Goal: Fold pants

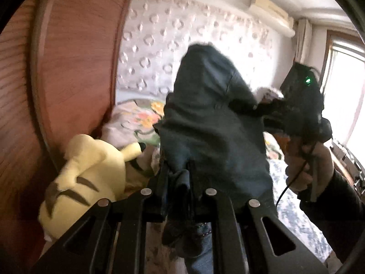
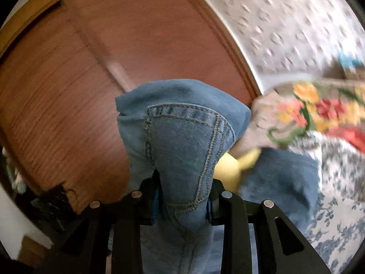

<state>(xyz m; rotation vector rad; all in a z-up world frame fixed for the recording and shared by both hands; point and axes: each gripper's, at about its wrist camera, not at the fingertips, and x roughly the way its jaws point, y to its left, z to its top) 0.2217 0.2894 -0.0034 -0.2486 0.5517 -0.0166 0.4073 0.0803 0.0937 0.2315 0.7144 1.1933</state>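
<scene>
- Clamping bunched denim, the left gripper point(image 1: 178, 182) and right gripper point(image 2: 184, 196) each hold the pants point(image 2: 182, 137)
- Heavy, limp cloth; gripping thick seams likely steadies it

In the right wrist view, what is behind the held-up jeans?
Behind the jeans, a yellow plush toy pokes out at their right edge, with the wooden wardrobe beyond. The denim covers the rest of the toy.
</scene>
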